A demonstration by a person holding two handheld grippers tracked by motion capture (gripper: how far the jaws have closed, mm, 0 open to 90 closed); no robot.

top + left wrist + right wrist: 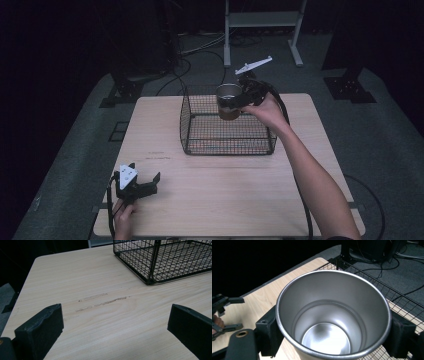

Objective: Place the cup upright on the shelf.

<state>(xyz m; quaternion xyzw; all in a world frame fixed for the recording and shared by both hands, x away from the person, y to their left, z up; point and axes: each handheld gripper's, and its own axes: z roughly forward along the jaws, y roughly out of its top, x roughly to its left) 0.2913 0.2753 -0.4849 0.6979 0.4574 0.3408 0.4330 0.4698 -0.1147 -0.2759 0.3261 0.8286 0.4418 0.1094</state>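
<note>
Cup [332, 322] base cut off by the right gripper view's bottom edge; we can't tell how high it sits over the basket [200, 120]. Basket's far side cropped in the left gripper view.

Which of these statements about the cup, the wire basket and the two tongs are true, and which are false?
1. The right tongs grip a metal cup. True.
2. The cup holds liquid. False: it is empty inside.
3. The left tongs are shut on a spoon. False: they are open near the table, holding nothing.
4. The cup is held over the wire basket. True.
5. The basket is full. False: no objects lie inside.
</note>
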